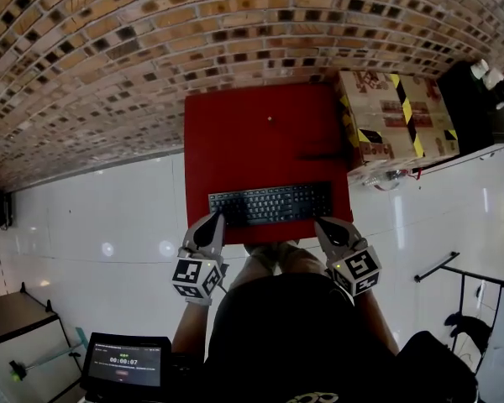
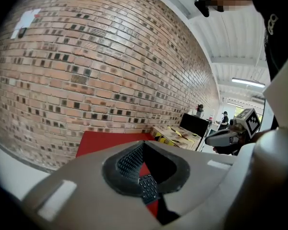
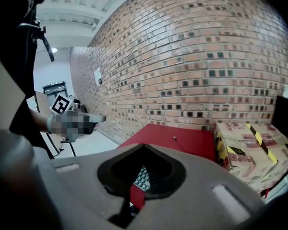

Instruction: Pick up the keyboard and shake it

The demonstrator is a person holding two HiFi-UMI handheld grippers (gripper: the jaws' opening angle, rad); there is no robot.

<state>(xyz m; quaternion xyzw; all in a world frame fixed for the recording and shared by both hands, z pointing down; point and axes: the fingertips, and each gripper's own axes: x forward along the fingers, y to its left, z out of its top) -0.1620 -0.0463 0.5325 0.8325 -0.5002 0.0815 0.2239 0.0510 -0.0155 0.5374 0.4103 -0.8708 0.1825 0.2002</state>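
Keyboard [image 1: 270,203] flat on red worktop [image 1: 235,133]. Left gripper [image 1: 217,218] and right gripper [image 1: 320,222] at its near corners, both closed, gripping nothing.

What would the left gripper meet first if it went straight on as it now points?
Probably the keyboard, at its left end, just ahead of the left gripper; depth is unclear.

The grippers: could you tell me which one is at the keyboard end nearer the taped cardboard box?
The right gripper, by the right end of the keyboard, the side where the cardboard box sits; the left gripper is by the opposite end.
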